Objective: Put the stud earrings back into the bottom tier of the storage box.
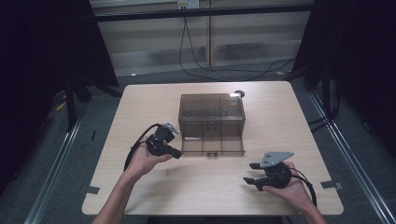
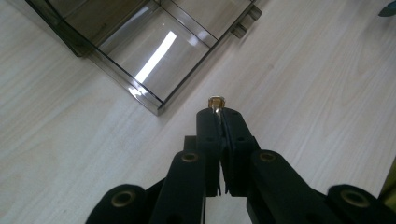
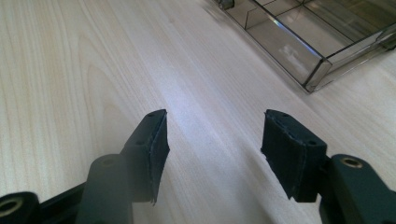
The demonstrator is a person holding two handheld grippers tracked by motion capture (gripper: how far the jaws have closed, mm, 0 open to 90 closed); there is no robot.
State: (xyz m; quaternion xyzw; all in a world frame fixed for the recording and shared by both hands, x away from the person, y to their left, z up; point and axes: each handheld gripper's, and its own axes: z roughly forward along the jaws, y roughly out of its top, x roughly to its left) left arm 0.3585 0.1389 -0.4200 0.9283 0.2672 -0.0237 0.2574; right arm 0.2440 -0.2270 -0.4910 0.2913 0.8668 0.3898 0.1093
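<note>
While its jaws pinch a small brass piece [image 2: 216, 101] at their tips, the left gripper [image 2: 219, 114] hangs just off the smoky plastic organizer box's [image 1: 211, 122] open front tray.

Farther right, the right gripper [image 3: 212, 140] hovers spread wide and empty above the pale wooden table [image 1: 140, 105], near the tray's corner.

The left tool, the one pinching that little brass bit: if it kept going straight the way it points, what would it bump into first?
Probably the smoky plastic box. The left tool, shut on the brass part, aims at the box's near corner and its open tray. With depth unclear, it may touch the table just short of it.
</note>
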